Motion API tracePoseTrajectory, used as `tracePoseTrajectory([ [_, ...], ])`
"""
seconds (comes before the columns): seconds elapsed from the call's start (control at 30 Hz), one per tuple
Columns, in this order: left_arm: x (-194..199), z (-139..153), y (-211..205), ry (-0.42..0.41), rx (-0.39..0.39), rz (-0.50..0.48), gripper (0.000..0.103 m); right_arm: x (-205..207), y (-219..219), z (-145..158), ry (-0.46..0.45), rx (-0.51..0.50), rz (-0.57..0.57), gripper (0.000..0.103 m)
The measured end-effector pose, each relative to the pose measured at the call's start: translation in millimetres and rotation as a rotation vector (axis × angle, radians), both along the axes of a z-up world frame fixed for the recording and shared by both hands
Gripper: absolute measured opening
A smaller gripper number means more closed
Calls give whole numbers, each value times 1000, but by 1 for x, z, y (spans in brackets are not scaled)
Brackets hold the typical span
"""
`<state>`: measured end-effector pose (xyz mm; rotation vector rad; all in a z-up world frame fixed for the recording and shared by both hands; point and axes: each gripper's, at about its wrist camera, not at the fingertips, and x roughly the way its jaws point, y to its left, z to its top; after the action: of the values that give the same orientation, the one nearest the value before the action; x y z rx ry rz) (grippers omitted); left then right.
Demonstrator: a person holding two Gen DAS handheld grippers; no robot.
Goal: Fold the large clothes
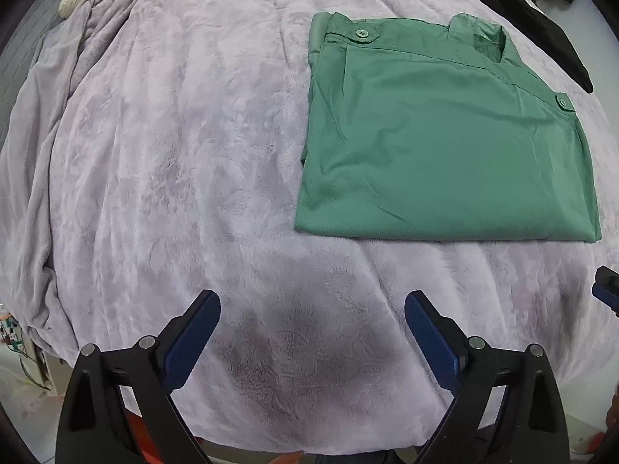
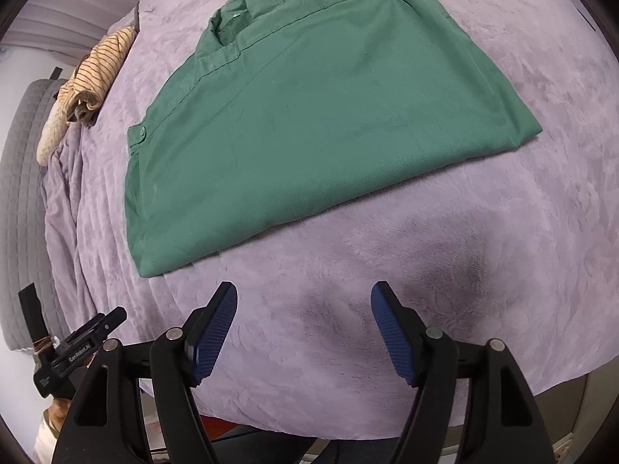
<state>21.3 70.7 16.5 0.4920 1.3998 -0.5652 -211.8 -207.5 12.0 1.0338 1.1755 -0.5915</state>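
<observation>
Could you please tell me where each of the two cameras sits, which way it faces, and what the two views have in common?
Left wrist: on the left gripper, looking forward over the lilac blanket; green shirt ahead to the right; its own open fingers show, plus the right gripper's tip at the right edge.
Right wrist: on the right gripper, facing the shirt almost straight ahead; its open fingers show, with the left gripper at lower left.
Shared: the folded shirt, the blanket, the striped cloth at the far left.

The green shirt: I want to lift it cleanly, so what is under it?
The green shirt lies folded flat on the lilac plush blanket, which shows all around it. Its own tucked layers and anything beneath are covered. Both grippers are open and apart from it.
</observation>
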Motion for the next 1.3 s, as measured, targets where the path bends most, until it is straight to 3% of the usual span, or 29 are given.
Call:
tracePoseTrajectory([
  [0.6,15,-4,1,6,-10,-17,97,28,15,28,-24,-118,72,87],
  [0.67,15,-4,2,6,-7,-16,97,33,19,29,-28,-126,100,103],
  [0.7,15,-5,2,5,-6,-15,97,36,22,30,-36,-129,111,103],
  [0.97,17,-7,4,7,-11,-21,97,50,39,17,2,-53,166,103],
  [1.3,29,-21,7,55,-10,-28,97,42,45,1,15,30,90,103],
])
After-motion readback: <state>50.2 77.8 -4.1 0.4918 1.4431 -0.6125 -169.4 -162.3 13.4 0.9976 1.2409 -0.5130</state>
